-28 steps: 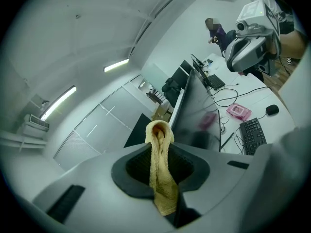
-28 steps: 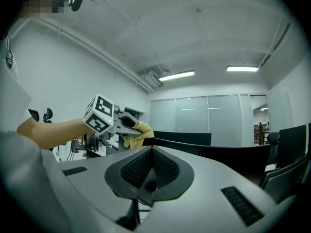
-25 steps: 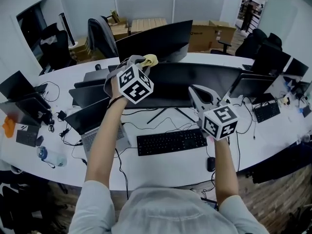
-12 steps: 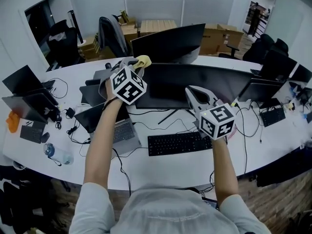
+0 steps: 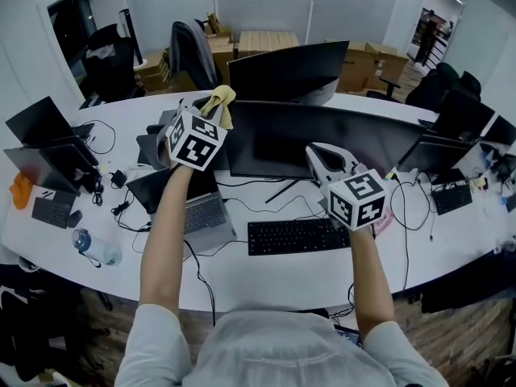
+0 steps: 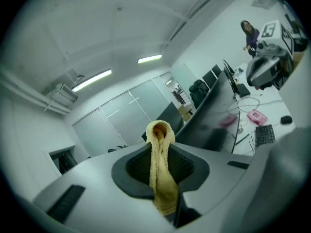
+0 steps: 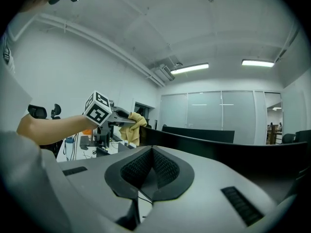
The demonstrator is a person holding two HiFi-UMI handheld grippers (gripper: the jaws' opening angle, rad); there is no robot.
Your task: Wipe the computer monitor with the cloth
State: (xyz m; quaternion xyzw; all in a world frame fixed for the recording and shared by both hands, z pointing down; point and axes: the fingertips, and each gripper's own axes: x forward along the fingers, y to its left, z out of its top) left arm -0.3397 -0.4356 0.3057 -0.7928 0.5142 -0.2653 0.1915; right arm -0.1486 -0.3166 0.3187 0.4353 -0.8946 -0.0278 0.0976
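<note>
1. Now the left gripper (image 5: pixel 208 106) is clamped on the yellow cloth (image 5: pixel 222 101), up at the top left corner of the monitor (image 5: pixel 322 139).
2. Its long edge runs rightward from there.
3. The right gripper (image 5: pixel 317 152) hangs closed and empty, lower, near mid-panel.

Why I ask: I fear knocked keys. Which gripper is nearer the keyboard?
Right. The right gripper is close by the keyboard's right end; the left gripper is at the monitor's top left corner.

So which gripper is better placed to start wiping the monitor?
Left. The left gripper is shut on the yellow cloth at the monitor's upper left corner; the right gripper is shut on nothing, lower down before the screen.
</note>
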